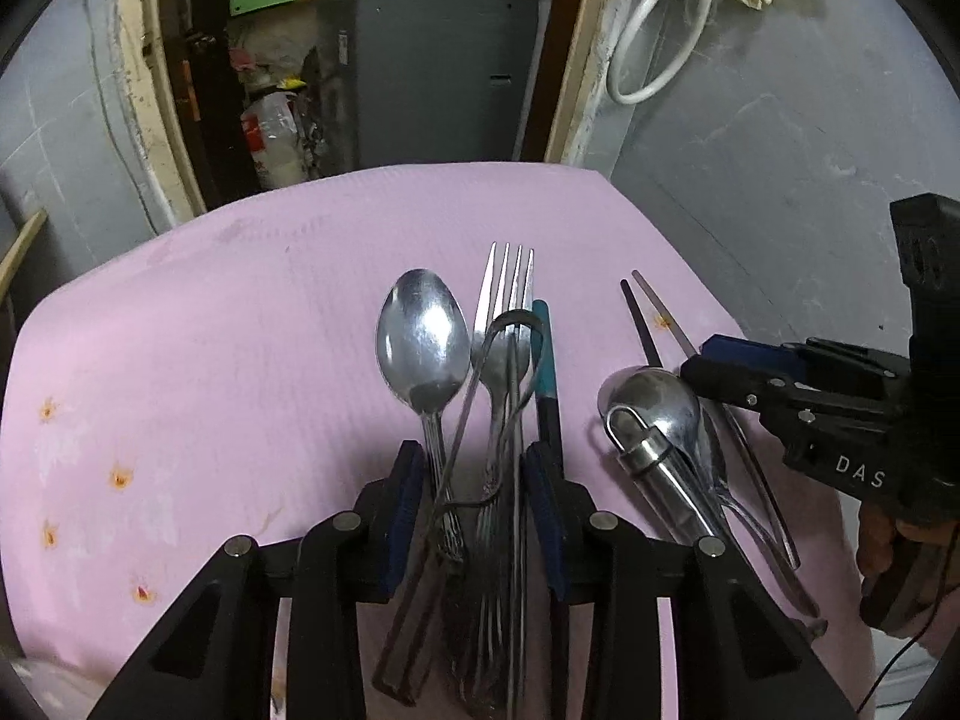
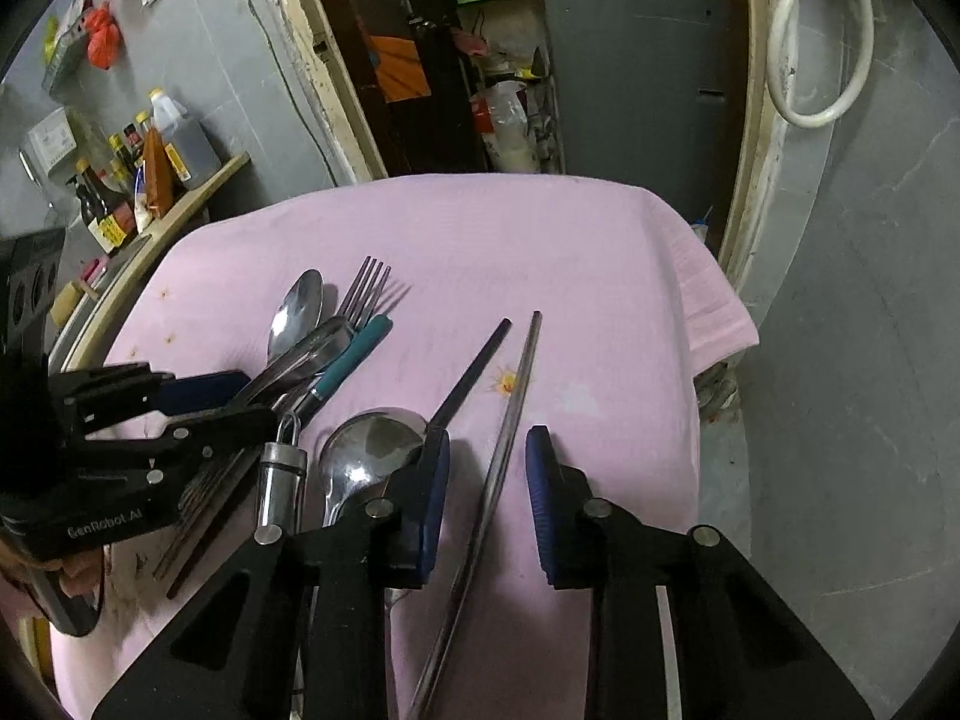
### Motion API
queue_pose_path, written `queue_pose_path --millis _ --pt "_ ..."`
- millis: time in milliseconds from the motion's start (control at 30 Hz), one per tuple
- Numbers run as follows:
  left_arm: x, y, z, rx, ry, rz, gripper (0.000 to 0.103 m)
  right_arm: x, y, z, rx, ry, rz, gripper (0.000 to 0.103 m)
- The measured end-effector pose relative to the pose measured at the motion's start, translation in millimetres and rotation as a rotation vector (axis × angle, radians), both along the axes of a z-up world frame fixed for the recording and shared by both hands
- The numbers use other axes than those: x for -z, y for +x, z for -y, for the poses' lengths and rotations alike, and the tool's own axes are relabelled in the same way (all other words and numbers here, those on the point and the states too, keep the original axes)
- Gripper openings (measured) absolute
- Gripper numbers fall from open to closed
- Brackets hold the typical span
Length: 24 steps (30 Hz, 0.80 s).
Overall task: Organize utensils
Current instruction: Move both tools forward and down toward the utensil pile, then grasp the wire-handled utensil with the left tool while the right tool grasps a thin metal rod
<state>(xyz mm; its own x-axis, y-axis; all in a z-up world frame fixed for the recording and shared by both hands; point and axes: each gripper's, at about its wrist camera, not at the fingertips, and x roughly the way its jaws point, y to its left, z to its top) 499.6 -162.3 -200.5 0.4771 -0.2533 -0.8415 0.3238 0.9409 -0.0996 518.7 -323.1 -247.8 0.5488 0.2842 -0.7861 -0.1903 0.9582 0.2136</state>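
- I see no tray or holder in either view; every utensil lies loose on the pink cloth (image 1: 210, 360).
- My left gripper (image 1: 474, 480) has its blue pads on either side of a bundle: spoon (image 1: 423, 342), fork (image 1: 504, 294), a bent wire piece (image 1: 510, 324) and a teal-handled tool (image 1: 546, 360).
- Its jaws stand partly closed around that bundle, but I cannot tell whether the pads actually press on it.
- The bundle's handles run under the gripper body and are cut off at the bottom edge.
- My right gripper (image 2: 487, 480) is wide open, gripping nothing; a metal chopstick (image 2: 510, 420) lies between its pads, seemingly touching neither.
- A dark chopstick (image 2: 474, 372) angles beside it, its near end hidden behind the left pad (image 2: 435, 492).
- A ladle (image 2: 369, 450) rests just left of that pad, its handle hidden under the gripper.
- A steel cylinder with a wire loop (image 2: 281, 474) lies next to the ladle; it is possibly a whisk handle, though the view is too poor to be sure.
- From the left wrist, the chopsticks' middle stretch is covered by the right gripper's fingers (image 1: 738, 372).
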Motion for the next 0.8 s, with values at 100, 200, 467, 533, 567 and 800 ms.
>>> queue_pose_path --millis 100,200,467,533,567,800 --pt "-1 10 1 0.014 -0.004 -0.026 0.032 0 6 -3 -0.012 -0.02 -0.006 0.023" --pt "-3 21 5 0.026 0.001 -0.052 0.032 -1 12 -1 -0.018 -0.028 -0.027 0.023" --pt "-5 39 5 -0.019 -0.059 -0.143 0.023 -3 17 -13 -0.03 -0.14 -0.056 0.015" --pt "-5 36 6 -0.035 -0.058 -0.149 0.022 -4 19 -7 -0.014 -0.099 -0.07 0.006" --pt "-6 34 6 -0.043 -0.057 -0.151 0.021 -5 21 -1 0.002 -0.049 -0.09 0.005" --pt "-27 8 -3 -0.092 -0.085 -0.105 0.018 -25 -4 16 0.049 0.124 -0.064 0.004"
